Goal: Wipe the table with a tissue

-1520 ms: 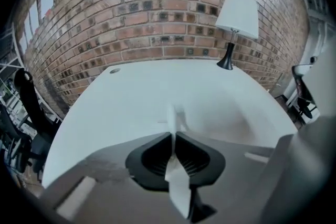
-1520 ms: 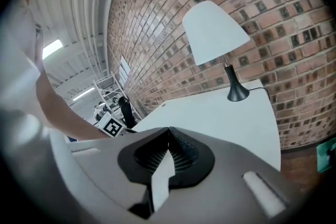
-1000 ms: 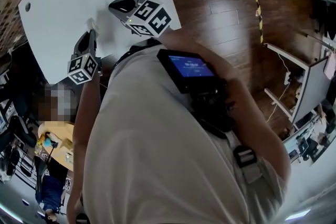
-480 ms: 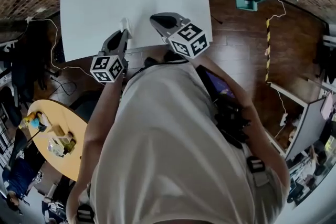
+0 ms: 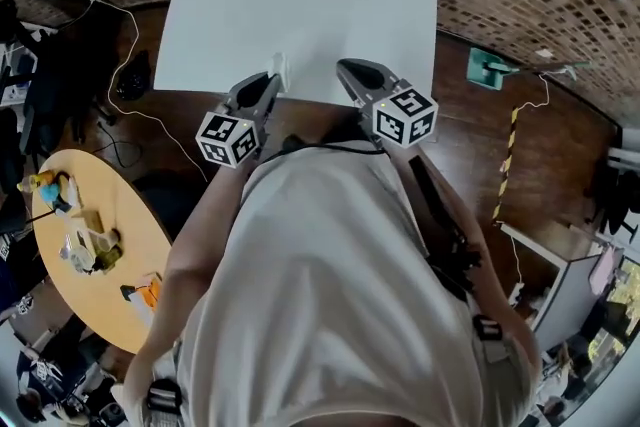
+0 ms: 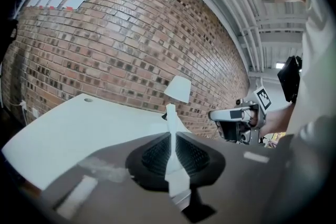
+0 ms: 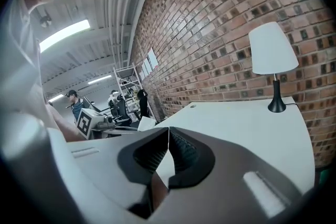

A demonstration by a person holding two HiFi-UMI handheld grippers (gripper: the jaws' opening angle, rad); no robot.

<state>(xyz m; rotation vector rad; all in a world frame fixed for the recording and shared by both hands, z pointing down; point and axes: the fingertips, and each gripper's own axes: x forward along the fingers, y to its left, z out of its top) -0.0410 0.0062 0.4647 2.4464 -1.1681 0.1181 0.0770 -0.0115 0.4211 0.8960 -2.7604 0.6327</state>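
A white tissue [image 5: 281, 68] stands up as a folded strip between the jaws of my left gripper [image 5: 272, 81], which is shut on it at the near edge of the white table [image 5: 300, 5]. In the left gripper view the tissue [image 6: 171, 128] runs up through the pads of the left gripper [image 6: 171, 136]. My right gripper [image 5: 350, 68] hovers beside it at the same edge, shut with nothing in it. Its tips meet in the right gripper view [image 7: 168, 131], where the table [image 7: 236, 123] stretches ahead.
A white lamp [image 7: 272, 55] on a black stem stands at the table's far right corner by the brick wall. A round yellow table [image 5: 60, 280] with small things stands at the left. Cables [image 5: 130, 80] lie on the wooden floor.
The person has swung round, so the table now lies straight ahead. Both grippers have come back to its near edge and risen. The left one still pinches the tissue.
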